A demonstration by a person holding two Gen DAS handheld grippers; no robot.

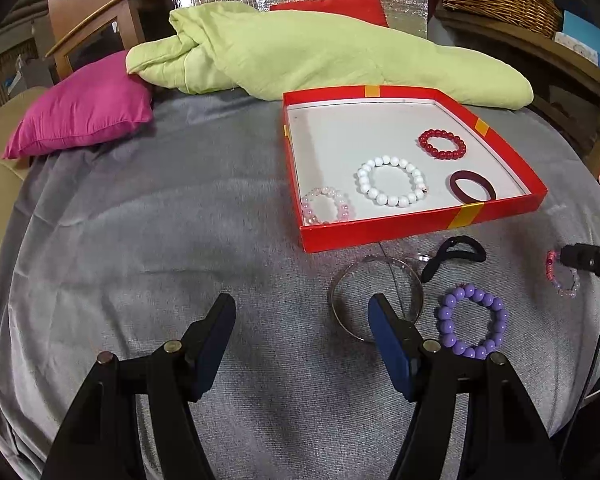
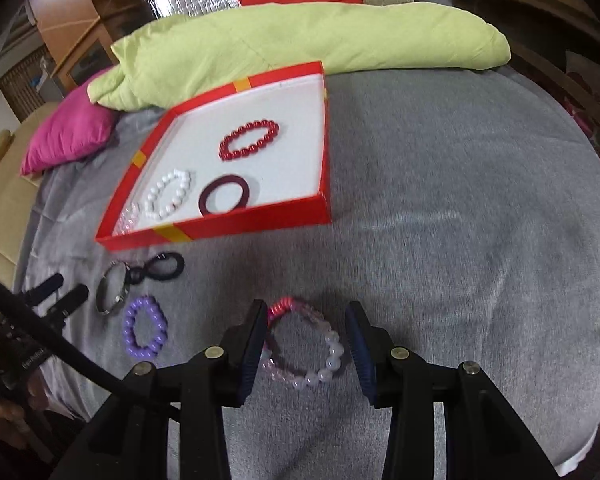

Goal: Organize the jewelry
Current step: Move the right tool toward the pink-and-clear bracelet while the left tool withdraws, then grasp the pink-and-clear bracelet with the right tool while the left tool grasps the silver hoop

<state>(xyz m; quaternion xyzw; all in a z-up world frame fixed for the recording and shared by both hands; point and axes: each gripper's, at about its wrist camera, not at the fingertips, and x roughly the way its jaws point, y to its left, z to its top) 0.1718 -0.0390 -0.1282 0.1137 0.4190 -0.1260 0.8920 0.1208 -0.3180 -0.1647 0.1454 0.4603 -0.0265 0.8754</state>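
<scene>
Pink-and-pale beaded bracelet (image 2: 304, 344) lies between the right tool's (image 2: 307, 344) parted fingers; left tool (image 1: 302, 332) gapes.

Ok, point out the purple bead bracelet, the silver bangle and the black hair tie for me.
purple bead bracelet (image 1: 446, 314): left wrist view, on the beads of its left side.
silver bangle (image 1: 336, 290): left wrist view, on its left rim.
black hair tie (image 2: 172, 268): right wrist view, on its right loop.

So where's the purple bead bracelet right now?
The purple bead bracelet lies on the grey blanket, outside the red box, just right of the silver bangle and close to the open left gripper.
</scene>
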